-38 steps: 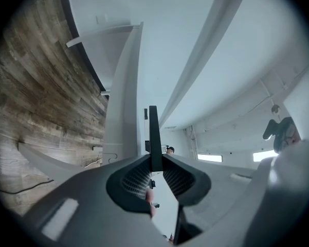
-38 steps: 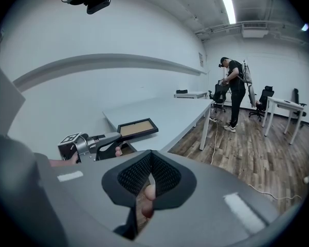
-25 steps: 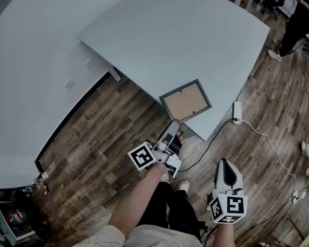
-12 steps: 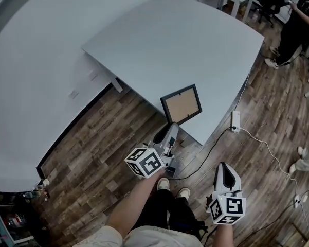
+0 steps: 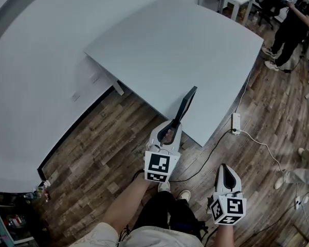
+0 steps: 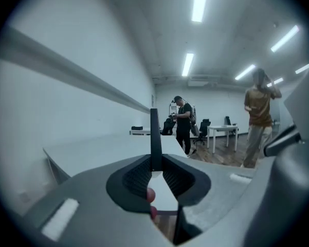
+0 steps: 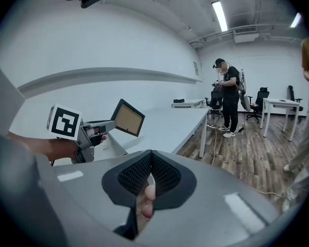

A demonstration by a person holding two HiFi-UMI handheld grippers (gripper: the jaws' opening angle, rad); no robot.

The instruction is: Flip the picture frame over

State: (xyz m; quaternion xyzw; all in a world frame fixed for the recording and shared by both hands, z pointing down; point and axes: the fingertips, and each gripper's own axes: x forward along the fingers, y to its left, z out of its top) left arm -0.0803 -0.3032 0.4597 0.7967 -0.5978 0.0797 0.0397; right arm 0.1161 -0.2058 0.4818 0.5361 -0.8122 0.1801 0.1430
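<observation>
Over the counter (image 5: 195, 40), six o'clock edge, my left hand-held gripper (image 5: 174, 123) clamps the picture frame (image 5: 186, 103) edgewise, mid-flip; next, lay it down reversed.

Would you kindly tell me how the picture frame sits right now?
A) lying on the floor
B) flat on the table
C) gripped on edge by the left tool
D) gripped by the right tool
C: the left tool is shut on the picture frame, which shows edge-on, thin and upright.
</observation>
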